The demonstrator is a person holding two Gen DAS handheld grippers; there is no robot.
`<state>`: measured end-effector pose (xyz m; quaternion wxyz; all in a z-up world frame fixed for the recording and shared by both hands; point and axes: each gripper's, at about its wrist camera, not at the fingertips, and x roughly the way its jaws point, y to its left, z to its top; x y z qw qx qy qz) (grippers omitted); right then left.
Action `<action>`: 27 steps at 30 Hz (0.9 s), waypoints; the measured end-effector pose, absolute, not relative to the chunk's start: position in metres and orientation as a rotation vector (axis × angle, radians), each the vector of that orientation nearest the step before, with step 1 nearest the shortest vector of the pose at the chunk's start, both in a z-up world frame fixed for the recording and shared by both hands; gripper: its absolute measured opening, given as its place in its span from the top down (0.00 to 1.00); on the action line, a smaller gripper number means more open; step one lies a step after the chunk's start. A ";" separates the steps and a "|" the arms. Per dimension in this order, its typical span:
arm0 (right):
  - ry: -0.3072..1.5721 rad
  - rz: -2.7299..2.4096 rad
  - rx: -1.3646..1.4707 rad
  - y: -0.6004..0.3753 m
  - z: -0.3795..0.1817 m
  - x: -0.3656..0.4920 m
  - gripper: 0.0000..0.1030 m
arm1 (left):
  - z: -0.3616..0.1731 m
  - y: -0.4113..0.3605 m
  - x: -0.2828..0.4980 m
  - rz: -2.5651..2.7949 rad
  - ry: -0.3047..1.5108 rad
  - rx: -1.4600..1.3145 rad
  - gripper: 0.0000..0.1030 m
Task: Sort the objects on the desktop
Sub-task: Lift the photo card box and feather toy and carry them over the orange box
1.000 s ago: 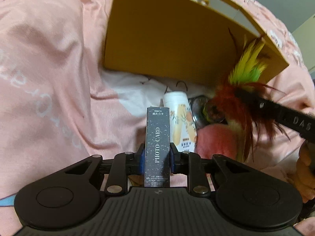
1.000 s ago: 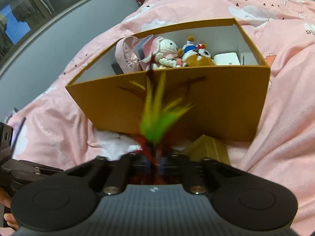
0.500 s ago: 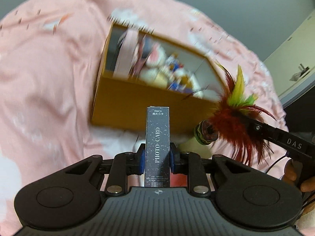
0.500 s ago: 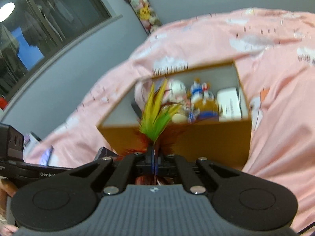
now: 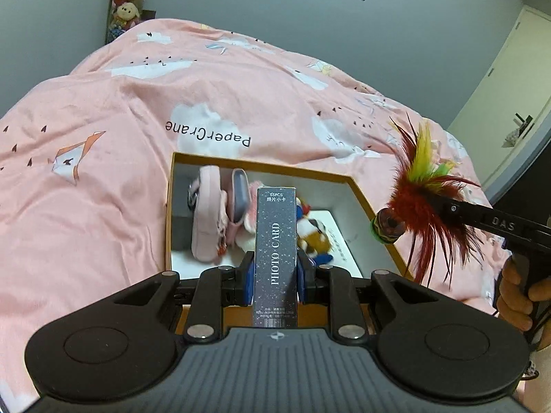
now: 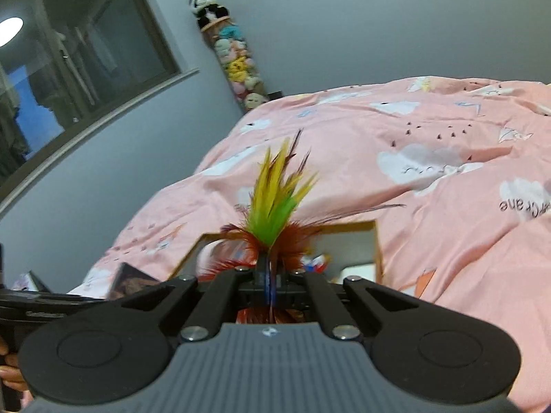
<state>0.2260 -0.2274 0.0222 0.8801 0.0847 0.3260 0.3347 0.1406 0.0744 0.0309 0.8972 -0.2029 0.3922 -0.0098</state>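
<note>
A bed is covered by a pink duvet [image 5: 103, 110] printed with clouds and paper cranes. On the duvet an open cardboard box [image 5: 370, 211] with a white inside is seen; it serves as the landmark. Inside the box a pink pouch [image 5: 206, 220] is stood on edge near the left wall, plush toys [image 5: 315, 232] are piled near the middle, and a flat white box [image 5: 339, 232] is laid toward the right wall. Above the near edge of the box, a dark photo card box [image 5: 275, 258] is held upright, clamped between the fingers of the left gripper [image 5: 275, 275]. Over the right rim of the box, a feather shuttlecock [image 5: 418, 203] with red, yellow and green plumes is pinched by the closed fingers of the right gripper [image 6: 270, 280].
</note>
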 end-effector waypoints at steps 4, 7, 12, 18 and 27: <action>0.701 0.654 0.155 -0.220 0.011 0.261 0.99 | 0.019 0.083 0.164 -0.001 0.870 -0.413 0.75; 0.730 0.634 0.132 -0.212 -0.002 0.283 0.99 | 0.007 0.087 0.180 0.027 0.913 -0.387 0.75; 0.781 0.617 0.109 -0.200 -0.023 0.312 0.99 | -0.012 0.094 0.197 0.107 0.950 -0.397 0.75; 0.836 0.591 0.090 -0.188 -0.047 0.339 0.99 | -0.021 0.098 0.205 0.107 0.949 -0.396 0.75; 0.802 0.565 0.051 -0.187 -0.043 0.332 0.76 | -0.030 0.094 0.210 0.084 0.943 -0.341 0.75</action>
